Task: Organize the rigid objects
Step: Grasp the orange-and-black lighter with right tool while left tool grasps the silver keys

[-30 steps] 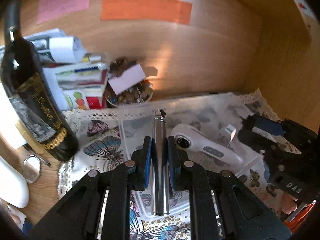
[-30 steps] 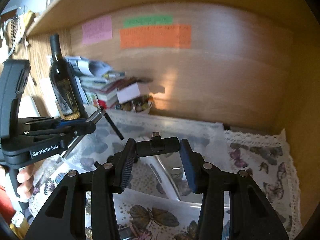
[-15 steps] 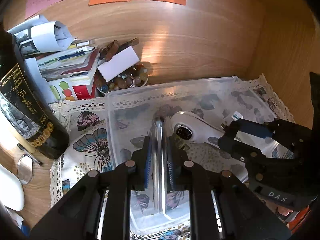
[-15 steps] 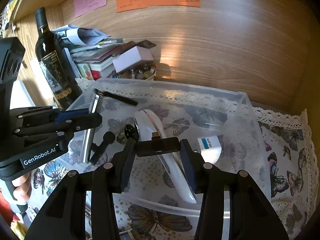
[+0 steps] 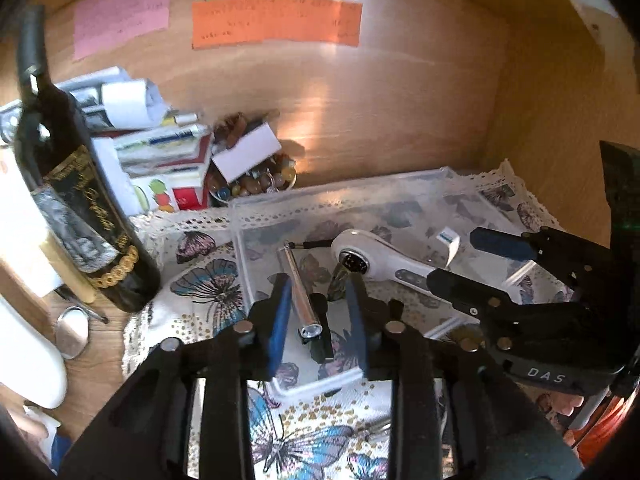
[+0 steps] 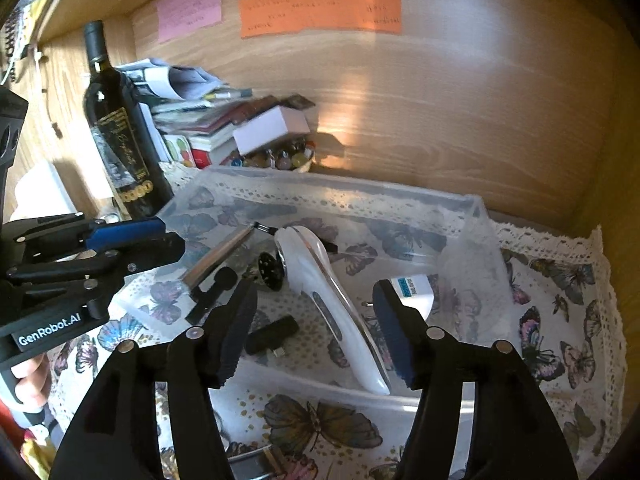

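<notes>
Left gripper (image 5: 318, 316): jaws were opening, pads clear of the silver metal tube (image 5: 298, 292), which lay free on the floor of the clear plastic bin (image 5: 340, 192) between them, a short black piece (image 5: 320, 332) just beside it. Right gripper (image 6: 314, 332): jaws were also opening and stood well spread, gripping nothing; the small black adapter (image 6: 272, 334) lay on the bin floor below the gap, by the left pad. Also in the bin: a white handheld device (image 6: 328, 292) running lengthwise, a white plug (image 6: 414, 290) to its right, a black disc (image 6: 270, 270) to its left. The bin sat on a butterfly-print cloth (image 6: 560, 320) with a lace edge. Left of the bin stood a dark wine bottle (image 5: 76, 196); behind it, stacked papers (image 5: 160, 148) and a bowl of beads (image 5: 256, 184) against the wooden back panel (image 5: 400, 112), which carried coloured paper notes (image 5: 276, 20).
</notes>
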A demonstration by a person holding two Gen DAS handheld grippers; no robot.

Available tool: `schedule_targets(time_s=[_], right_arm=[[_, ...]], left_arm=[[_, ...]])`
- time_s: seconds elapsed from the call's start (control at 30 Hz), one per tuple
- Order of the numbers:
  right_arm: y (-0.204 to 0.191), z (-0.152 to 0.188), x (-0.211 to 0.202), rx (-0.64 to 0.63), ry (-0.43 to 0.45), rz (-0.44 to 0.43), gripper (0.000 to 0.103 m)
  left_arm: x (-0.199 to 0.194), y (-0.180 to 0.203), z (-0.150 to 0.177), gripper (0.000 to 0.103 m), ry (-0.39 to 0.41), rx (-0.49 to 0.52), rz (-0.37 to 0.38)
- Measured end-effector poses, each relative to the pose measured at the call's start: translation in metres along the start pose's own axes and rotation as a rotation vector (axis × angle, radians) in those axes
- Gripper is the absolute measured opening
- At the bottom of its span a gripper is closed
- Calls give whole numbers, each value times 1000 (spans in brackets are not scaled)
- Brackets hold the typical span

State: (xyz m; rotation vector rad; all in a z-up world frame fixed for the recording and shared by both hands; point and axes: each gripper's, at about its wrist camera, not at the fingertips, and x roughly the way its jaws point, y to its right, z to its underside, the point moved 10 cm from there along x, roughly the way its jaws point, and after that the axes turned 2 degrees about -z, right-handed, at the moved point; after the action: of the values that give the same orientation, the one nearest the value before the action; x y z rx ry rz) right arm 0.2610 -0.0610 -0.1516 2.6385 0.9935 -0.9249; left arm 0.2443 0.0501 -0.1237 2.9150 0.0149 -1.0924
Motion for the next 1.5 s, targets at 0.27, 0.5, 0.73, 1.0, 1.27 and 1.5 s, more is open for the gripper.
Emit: schedule_targets(time_s=[0.27,0.5,0.73,1.0,1.27,1.5], right_arm=[[-6,4,-38,-20,67,2,69],[-11,32,-46,-30,41,13,84],[-31,75,-22,-12,-83,-21,84],[-44,109,3,-58,-228,-32,84],[-24,116,-9,-49,-219,-13,64],[-6,119,-21,-47,-187,14,22]], left_arm=[[-44,0,3,73,94,9,-23],[-61,-3,27,84,107,18,-44],[-54,-9,60,86,53,29,-63],[-40,-6,91,86,-42,51,-40],[-16,21,108,86,-137,87,34],[3,52,114,86,-202,178,66]])
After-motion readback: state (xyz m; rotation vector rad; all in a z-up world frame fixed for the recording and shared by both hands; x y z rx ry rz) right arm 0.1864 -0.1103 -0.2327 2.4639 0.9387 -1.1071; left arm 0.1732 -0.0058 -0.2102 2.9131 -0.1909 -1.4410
